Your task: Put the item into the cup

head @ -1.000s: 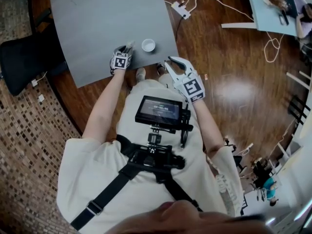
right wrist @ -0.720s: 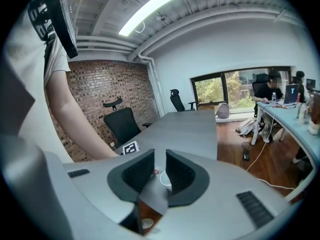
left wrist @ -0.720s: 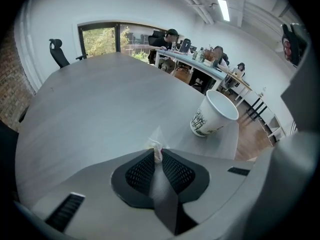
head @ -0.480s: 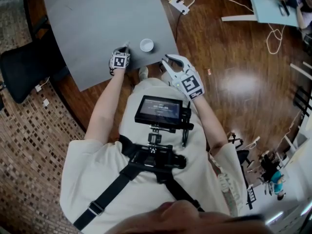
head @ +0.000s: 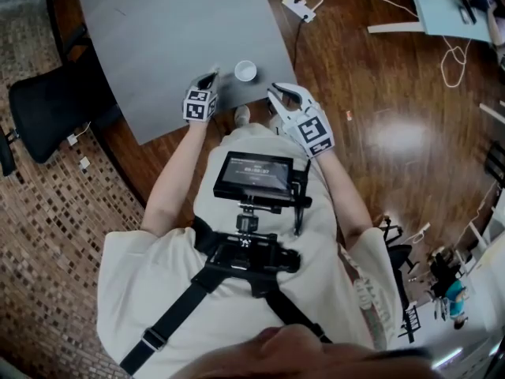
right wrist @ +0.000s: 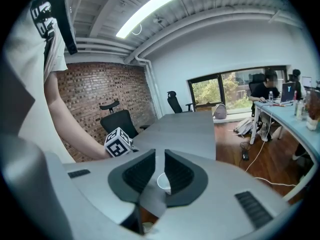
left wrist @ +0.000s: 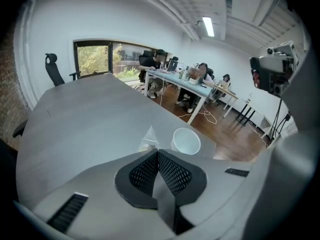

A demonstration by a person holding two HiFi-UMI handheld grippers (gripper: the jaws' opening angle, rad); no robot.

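A white paper cup (head: 245, 70) stands near the front edge of the grey table (head: 173, 30). In the left gripper view the cup (left wrist: 186, 141) is just right of a small translucent pyramid-shaped sachet (left wrist: 148, 138). My left gripper (left wrist: 158, 152) is shut, its tips pinching the sachet's lower edge. From the head view the left gripper (head: 209, 78) sits just left of the cup. My right gripper (head: 278, 95) hovers at the table's edge, right of the cup, open with nothing in it. Between its jaws the cup (right wrist: 163, 182) shows.
A black office chair (head: 47, 109) stands left of the table. A power strip with white cables (head: 298, 7) lies on the wooden floor behind. Another light table (head: 450, 6) is at the far right. People sit at desks (left wrist: 200, 76) in the background.
The left gripper's jaws have closed on the sachet beside the cup. The right gripper keeps about the same place and stays open.
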